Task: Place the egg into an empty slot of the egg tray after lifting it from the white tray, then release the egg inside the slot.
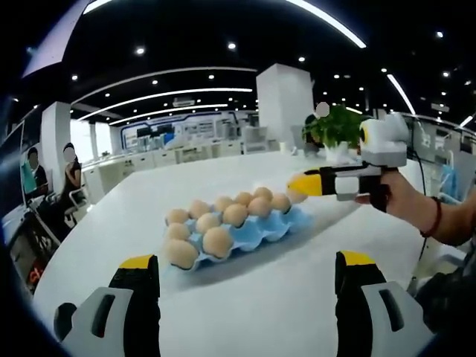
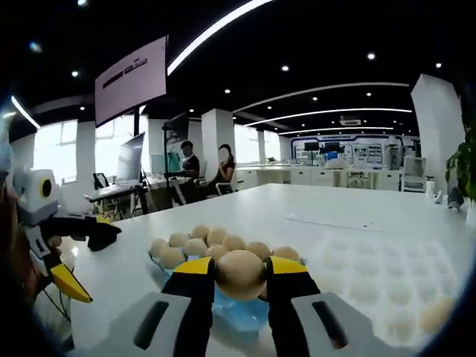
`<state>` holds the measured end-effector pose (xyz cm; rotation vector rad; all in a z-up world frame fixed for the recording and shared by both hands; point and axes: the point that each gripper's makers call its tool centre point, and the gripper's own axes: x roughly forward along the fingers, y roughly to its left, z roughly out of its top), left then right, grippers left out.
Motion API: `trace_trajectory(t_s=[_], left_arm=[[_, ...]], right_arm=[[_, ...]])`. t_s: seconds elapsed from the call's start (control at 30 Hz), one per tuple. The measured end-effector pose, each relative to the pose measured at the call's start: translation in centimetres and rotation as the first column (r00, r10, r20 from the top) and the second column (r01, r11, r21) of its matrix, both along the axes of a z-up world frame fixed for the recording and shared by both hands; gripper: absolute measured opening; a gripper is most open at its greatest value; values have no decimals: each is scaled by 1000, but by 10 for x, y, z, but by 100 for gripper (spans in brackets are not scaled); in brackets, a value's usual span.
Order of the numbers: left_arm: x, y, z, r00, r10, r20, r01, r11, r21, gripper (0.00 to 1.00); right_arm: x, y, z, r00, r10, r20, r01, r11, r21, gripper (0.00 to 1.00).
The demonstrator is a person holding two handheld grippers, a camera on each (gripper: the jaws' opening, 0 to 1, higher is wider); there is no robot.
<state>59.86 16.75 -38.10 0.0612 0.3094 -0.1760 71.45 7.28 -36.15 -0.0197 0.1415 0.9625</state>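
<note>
The right tool (image 2: 241,277) grips a tan oval egg (image 2: 240,274) just above the blue moulded egg tray (image 1: 262,230), whose free slots lie directly below; the left tool (image 1: 245,282) hangs open, well back over the white tabletop (image 1: 245,312).

right gripper (image 2: 241,277): jaws clamped on egg (image 2: 240,274) | held above near end of blue egg tray (image 2: 236,312), rows of eggs behind | white tray (image 2: 375,277) to right | left gripper (image 2: 71,256) at left edge

Matt tan eggs (image 1: 217,242); moulded blue plastic egg tray (image 1: 262,232); smooth white table (image 1: 245,305).
</note>
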Motion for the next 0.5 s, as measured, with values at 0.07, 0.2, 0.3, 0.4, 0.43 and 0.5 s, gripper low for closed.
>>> trace_trajectory(t_s=[0.07, 0.2, 0.3, 0.4, 0.43, 0.5], left_arm=[[0, -1, 0, 1000, -4, 1, 4, 1000, -1, 100], [0, -1, 0, 1000, -4, -1, 4, 1000, 4, 100], [-1, 1, 0, 1000, -1, -2, 1, 1000, 4, 100], [-1, 2, 1, 1000, 3, 0, -3, 1000, 3, 100], [-1, 3, 1, 1000, 4, -1, -4, 1000, 3, 100], [-1, 2, 1, 1000, 3, 0, -3, 1000, 3, 100]], right_arm=[[-1, 6, 0, 1000, 14, -7, -14, 1000, 2, 28], [-5, 18, -1, 999, 37, -13, -37, 999, 8, 28], [-11, 27, -1, 998, 66, -11, -66, 998, 6, 28], [-12, 36, -3, 996, 87, -3, -87, 996, -2, 28], [-14, 39, -3, 995, 98, -4, -98, 995, -5, 28], [-16, 44, -4, 994, 108, -4, -108, 994, -5, 28]])
